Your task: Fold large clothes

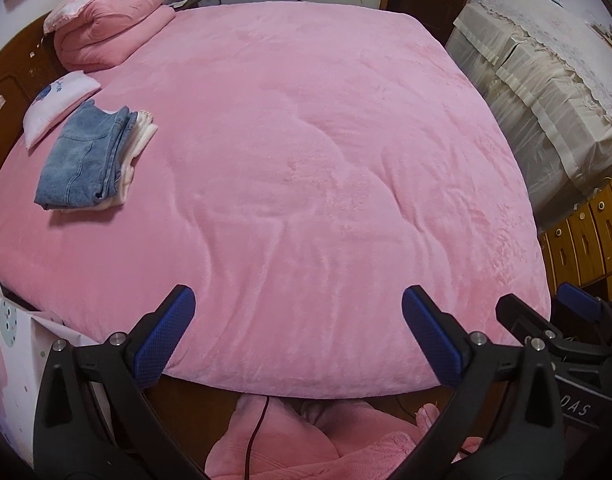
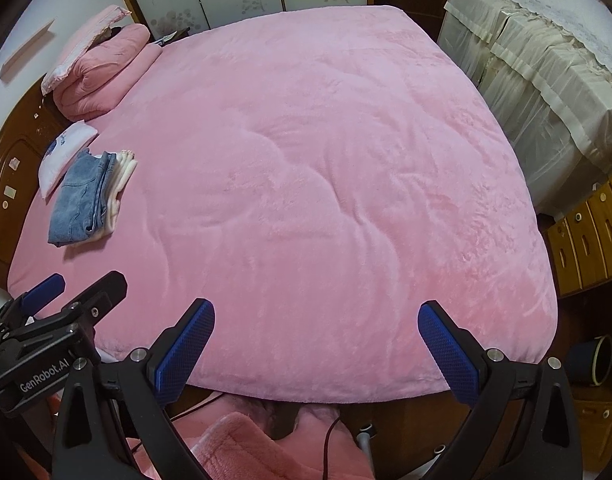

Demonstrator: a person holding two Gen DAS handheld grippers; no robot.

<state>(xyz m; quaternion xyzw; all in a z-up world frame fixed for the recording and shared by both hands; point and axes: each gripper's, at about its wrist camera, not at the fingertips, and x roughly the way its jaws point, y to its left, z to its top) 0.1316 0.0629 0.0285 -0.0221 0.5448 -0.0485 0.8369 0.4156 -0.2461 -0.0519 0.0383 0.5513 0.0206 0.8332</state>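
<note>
A folded pair of blue jeans (image 1: 84,156) (image 2: 82,200) lies on top of folded white garments (image 1: 140,140) at the left side of the bed. A pink fleece blanket (image 1: 306,140) (image 2: 306,180) covers the whole bed, smooth apart from a few creases. My left gripper (image 1: 298,300) (image 2: 86,280) hangs above the near edge, open, with only blanket behind its blue pads (image 1: 166,336). My right gripper (image 2: 315,312) (image 1: 545,308) is beside it to the right, also open and holding nothing. Both are well away from the folded stack.
A small white pillow (image 1: 58,100) and a folded pink quilt (image 1: 110,24) sit near the wooden headboard (image 1: 10,80). Cream-covered furniture (image 1: 545,80) and wooden drawers (image 2: 585,236) line the right. Pink fleece fabric (image 1: 306,440) and a dark cable (image 1: 258,432) lie below the bed edge.
</note>
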